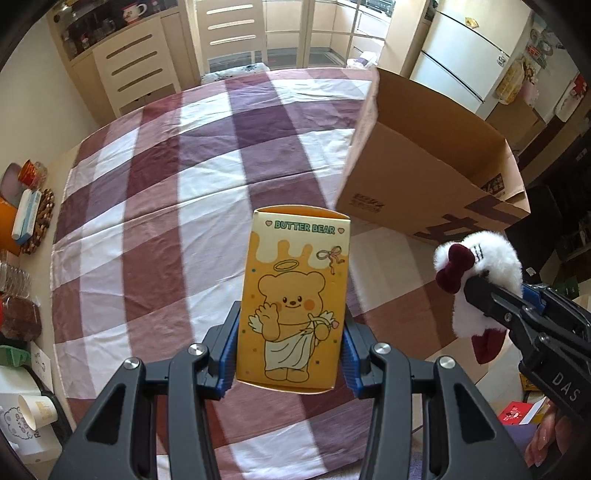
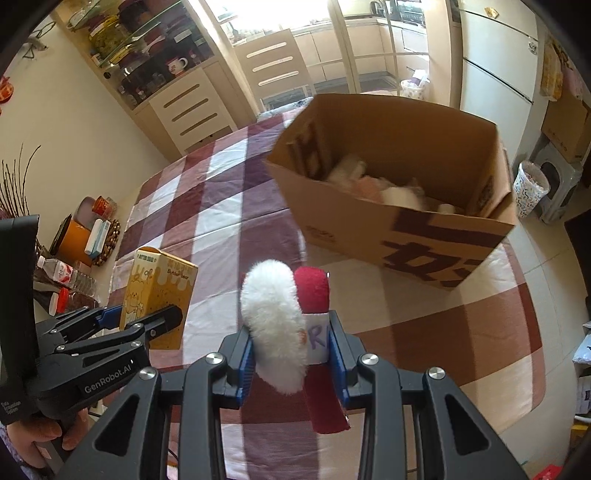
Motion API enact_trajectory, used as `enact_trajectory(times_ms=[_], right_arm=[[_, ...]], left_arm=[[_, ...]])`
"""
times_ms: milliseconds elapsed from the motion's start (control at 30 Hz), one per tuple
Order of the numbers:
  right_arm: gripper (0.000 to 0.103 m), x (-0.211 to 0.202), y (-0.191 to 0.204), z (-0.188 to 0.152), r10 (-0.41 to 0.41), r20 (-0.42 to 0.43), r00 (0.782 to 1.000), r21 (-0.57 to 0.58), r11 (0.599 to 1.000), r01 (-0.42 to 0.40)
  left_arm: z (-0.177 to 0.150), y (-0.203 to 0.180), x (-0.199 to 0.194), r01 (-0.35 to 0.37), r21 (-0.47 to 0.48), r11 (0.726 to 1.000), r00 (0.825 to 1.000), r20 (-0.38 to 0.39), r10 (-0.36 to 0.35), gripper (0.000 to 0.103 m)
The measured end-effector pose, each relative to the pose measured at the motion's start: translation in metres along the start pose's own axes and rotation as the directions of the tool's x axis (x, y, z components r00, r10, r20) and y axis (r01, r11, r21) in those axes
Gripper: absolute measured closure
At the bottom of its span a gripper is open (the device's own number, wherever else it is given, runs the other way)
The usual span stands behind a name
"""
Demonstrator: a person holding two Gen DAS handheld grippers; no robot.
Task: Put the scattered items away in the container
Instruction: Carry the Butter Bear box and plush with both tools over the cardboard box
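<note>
My left gripper (image 1: 291, 347) is shut on a yellow "Butter Bear" box (image 1: 295, 295) and holds it upright above the checked tablecloth. The box also shows at the left of the right wrist view (image 2: 159, 295). My right gripper (image 2: 291, 350) is shut on a white and dark red plush toy (image 2: 284, 325), which also shows at the right of the left wrist view (image 1: 476, 280). The open cardboard box (image 2: 424, 236) stands ahead on the table, to the right, with several soft items inside. It also shows in the left wrist view (image 1: 424, 177).
A purple, brown and white checked cloth (image 1: 184, 184) covers the table. Jars, cups and a bottle (image 2: 70, 273) crowd the table's left edge. White chairs (image 1: 236, 33) and cabinets stand behind. A patterned bin (image 2: 532, 188) stands on the floor at the right.
</note>
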State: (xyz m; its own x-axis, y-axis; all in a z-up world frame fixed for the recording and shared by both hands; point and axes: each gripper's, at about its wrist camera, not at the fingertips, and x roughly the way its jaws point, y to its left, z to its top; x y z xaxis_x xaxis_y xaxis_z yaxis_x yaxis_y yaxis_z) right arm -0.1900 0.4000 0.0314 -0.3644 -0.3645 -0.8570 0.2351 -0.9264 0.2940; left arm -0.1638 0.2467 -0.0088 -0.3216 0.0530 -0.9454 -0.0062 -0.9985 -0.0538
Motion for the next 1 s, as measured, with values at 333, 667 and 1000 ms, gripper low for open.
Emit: enact_trajectory(times_ms=[333, 667, 1000], right_arm=[[0.069, -0.006, -0.045, 0.003, 0.018, -0.024, 1.0, 0.016, 1.0, -0.018], [0.069, -0.021, -0.076, 0.003, 0.016, -0.006, 1.0, 0.047, 0.999, -0.015], [0.069, -0.039, -0.095, 0.012, 0.043, 0.044, 0.998, 0.084, 0.995, -0.046]], left_arm=[[0.011, -0.056, 0.016, 0.014, 0.031, 0.999, 0.999, -0.03, -0.013, 0.056], [0.019, -0.095, 0.018, 0.033, 0.077, 0.996, 0.999, -0.035, -0.03, 0.056], [0.034, -0.119, 0.008, 0.069, 0.095, 0.993, 0.998, -0.019, -0.067, 0.056]])
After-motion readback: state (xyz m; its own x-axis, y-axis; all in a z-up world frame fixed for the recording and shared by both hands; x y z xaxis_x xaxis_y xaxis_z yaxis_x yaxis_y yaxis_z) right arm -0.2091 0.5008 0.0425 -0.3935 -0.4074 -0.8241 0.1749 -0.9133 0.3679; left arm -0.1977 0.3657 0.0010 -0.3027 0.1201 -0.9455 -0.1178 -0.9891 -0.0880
